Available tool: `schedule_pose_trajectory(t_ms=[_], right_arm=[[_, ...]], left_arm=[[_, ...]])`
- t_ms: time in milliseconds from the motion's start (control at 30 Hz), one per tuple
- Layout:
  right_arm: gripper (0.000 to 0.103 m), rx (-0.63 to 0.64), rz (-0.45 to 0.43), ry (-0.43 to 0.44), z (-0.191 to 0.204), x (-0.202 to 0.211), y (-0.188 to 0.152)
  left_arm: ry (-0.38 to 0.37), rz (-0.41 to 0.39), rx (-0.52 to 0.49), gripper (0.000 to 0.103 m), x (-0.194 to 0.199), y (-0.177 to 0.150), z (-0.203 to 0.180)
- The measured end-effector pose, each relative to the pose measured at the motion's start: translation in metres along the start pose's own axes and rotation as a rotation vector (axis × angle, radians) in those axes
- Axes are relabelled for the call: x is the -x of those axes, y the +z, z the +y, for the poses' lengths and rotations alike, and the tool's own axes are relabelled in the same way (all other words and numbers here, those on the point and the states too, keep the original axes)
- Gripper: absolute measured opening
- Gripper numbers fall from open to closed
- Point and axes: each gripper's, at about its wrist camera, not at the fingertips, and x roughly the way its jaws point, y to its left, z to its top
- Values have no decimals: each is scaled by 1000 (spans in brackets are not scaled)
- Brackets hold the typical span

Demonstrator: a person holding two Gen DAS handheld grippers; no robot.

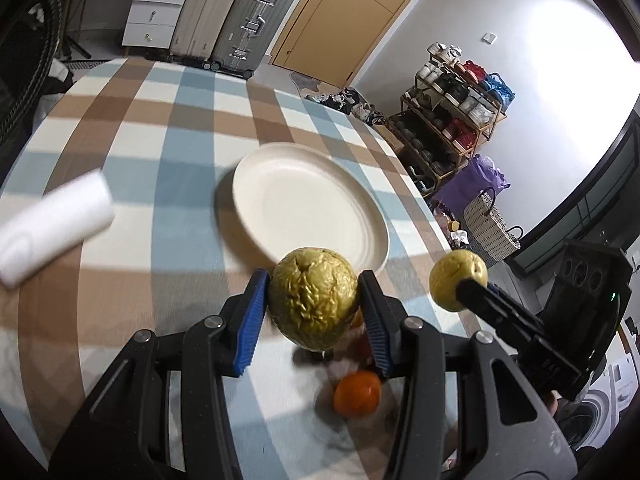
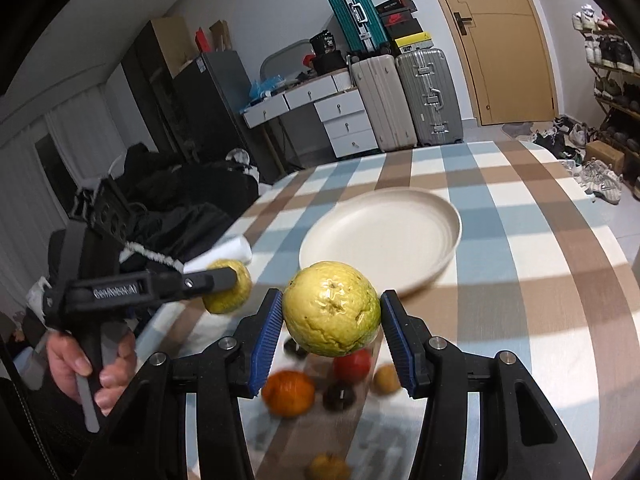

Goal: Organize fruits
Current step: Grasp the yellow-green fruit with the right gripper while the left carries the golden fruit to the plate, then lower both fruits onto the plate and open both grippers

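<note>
My left gripper [image 1: 314, 306] is shut on a wrinkled yellow-green guava [image 1: 312, 298], held above the table just short of the empty cream plate [image 1: 308, 196]. My right gripper [image 2: 332, 314] is shut on a smoother yellow guava [image 2: 332, 308], also lifted near the plate [image 2: 380, 236]. Each gripper shows in the other's view, the right gripper [image 1: 460, 286] and the left gripper [image 2: 228, 280], each with its guava. Below on the checked cloth lie an orange [image 2: 288, 392], a red fruit [image 2: 352, 364], dark fruits [image 2: 338, 396] and small yellowish fruits [image 2: 386, 378].
A white roll [image 1: 52, 224] lies on the left of the table [image 1: 160, 128]. Behind the table stand suitcases [image 2: 408, 100], a drawer unit [image 2: 344, 124] and a door [image 2: 500, 40]. A shoe rack [image 1: 452, 120] and a woven basket [image 1: 490, 224] stand beyond the right edge.
</note>
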Motion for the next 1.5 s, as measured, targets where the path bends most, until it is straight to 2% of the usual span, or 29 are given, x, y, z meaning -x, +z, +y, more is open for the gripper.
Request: schedule_pose_trajectory(t_ms=[133,267,533,733,967,1300,1500], right_arm=[[51,-56,7,69,-21,-15,34],[51,-32,23,8,-33,-36,64],[51,-66,76,26,-61,-100,96],[51,-100,116,31,-79,-139,101],[51,-154,176,18,-103,-176,97],[51,-150,214,-1,-111,-194,102],[51,-171,223,-23,-112,-199,100]], left_arm=[[19,-7,-18,43,-17,34,-6],[25,3,-33,43,-41,66,-9],[13,47,-22,43,-101,113,-4],[26,86,-14,43,-145,122,7],[-3,114,26,43,-178,134,24],[-30,138,70,43,-202,141,29],[-12,160,81,46,-206,140,27]])
